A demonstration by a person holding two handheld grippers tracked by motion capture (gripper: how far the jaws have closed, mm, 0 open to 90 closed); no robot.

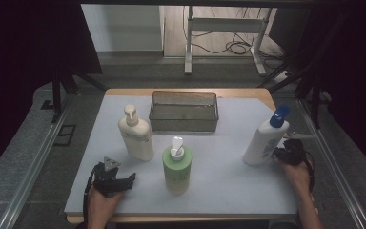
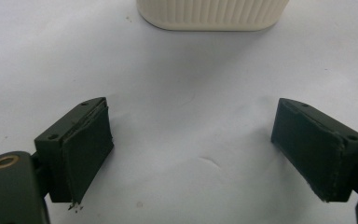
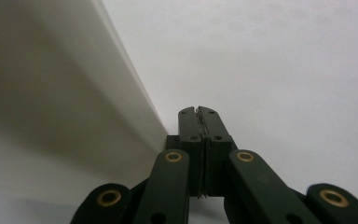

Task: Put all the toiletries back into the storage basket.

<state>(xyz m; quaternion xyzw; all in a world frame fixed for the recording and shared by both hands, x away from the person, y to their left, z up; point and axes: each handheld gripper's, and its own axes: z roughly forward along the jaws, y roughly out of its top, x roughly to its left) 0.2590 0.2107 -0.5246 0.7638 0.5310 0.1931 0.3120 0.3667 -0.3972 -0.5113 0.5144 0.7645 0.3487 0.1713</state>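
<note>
At the table's right edge, the right gripper point(image 1: 283, 153) has its black jaws pressed flat together with nothing between them, their side just beside the smooth wall of a tall white plastic bottle point(image 1: 262, 143) with a blue pump cap, which leans tilted. Near the front left, the left gripper point(image 2: 191, 154) rests with its jaws spread wide over the bare matte white tabletop point(image 1: 228, 176), facing the ribbed base of a cream pump bottle point(image 1: 137, 136). Between them stand a green pump bottle point(image 1: 177, 167) and, behind, a rectangular wire-mesh basket point(image 1: 184, 125).
</note>
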